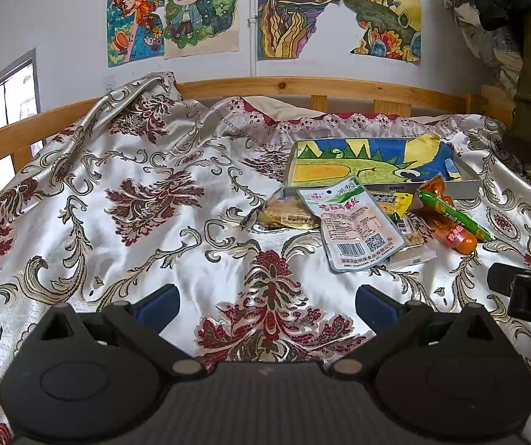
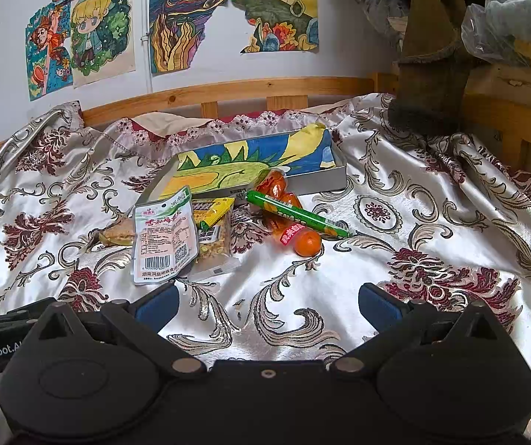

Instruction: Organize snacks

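Observation:
A pile of snacks lies on the patterned bedspread in front of a shallow grey box (image 1: pixel 465 181) (image 2: pixel 325 181) lined with a colourful drawing. The pile holds a pale green pouch (image 1: pixel 350 222) (image 2: pixel 165 233), a green sausage stick (image 1: pixel 451 213) (image 2: pixel 295 213), an orange packet (image 1: pixel 454 235) (image 2: pixel 291 226), a yellow packet (image 1: pixel 399 202) (image 2: pixel 213 211) and a clear-wrapped cake (image 1: pixel 287 215) (image 2: pixel 119 233). My left gripper (image 1: pixel 267 304) is open and empty, near and left of the pile. My right gripper (image 2: pixel 269 304) is open and empty, just short of the pile.
A wooden bed rail (image 1: pixel 302 87) (image 2: pixel 247 89) runs behind the box, with drawings on the wall above. Hanging clothes and a wooden post (image 2: pixel 432 55) stand at the right. The right gripper's body (image 1: pixel 525 289) shows at the left view's right edge.

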{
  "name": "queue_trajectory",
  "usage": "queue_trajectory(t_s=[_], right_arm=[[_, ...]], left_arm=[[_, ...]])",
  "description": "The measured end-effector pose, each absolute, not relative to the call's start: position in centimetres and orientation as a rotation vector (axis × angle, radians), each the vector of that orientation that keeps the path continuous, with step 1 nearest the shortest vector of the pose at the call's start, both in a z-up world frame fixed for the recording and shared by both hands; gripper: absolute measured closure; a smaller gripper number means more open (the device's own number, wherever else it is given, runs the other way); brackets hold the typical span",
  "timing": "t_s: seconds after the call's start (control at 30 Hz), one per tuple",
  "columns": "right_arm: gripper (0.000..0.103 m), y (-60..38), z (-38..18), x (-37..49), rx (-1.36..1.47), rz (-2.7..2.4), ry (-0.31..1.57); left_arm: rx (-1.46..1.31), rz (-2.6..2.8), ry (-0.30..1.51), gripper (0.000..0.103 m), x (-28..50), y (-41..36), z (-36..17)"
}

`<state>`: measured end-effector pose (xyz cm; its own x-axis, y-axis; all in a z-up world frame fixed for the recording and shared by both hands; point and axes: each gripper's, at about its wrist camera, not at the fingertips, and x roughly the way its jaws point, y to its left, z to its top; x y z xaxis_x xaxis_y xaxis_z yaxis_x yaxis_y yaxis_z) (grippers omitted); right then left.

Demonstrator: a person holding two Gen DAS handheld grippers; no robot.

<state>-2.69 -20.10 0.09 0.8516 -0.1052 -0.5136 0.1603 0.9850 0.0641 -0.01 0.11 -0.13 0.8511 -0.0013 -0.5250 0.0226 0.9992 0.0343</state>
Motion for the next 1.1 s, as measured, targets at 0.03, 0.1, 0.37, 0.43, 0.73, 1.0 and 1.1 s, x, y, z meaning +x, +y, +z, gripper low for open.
queue_trajectory(t_s=[0.03, 0.1, 0.37, 0.43, 0.73, 1.0, 1.1], right_arm=[[0.001, -20.0, 0.2, -2.7, 0.106, -0.140, 0.534], [0.001, -19.9, 0.5, -2.8, 0.106, -0.140, 0.535], [0.001, -20.0, -0.2, -2.9, 0.104, -0.135, 0.535], [0.001, -19.9, -0.5, -2.8, 0.101, -0.135, 0.530], [0.001, -19.9, -0.2, -2.7, 0.104, -0.138, 0.533], [0.001, -20.1, 0.2, -2.3, 0.107, -0.144, 0.537], [0.001, -20.1, 0.5, -1.6, 0.097, -0.135, 0.541]], left_arm=[[0.040, -0.013, 0.552, 0.000, 0.0, 0.1, -0.1], [0.041, -0.013, 0.552, 0.000, 0.0, 0.1, -0.1], [0.040, -0.012, 0.553, 0.000, 0.0, 0.1, -0.1], [0.039, -0.012, 0.553, 0.000, 0.0, 0.1, -0.1], [0.040, -0.017, 0.567, 0.000, 0.1, 0.0, -0.6], [0.032, -0.011, 0.572, 0.000, 0.6, 0.1, -0.3], [0.030, -0.012, 0.569, 0.000, 1.2, 0.1, 0.1]])
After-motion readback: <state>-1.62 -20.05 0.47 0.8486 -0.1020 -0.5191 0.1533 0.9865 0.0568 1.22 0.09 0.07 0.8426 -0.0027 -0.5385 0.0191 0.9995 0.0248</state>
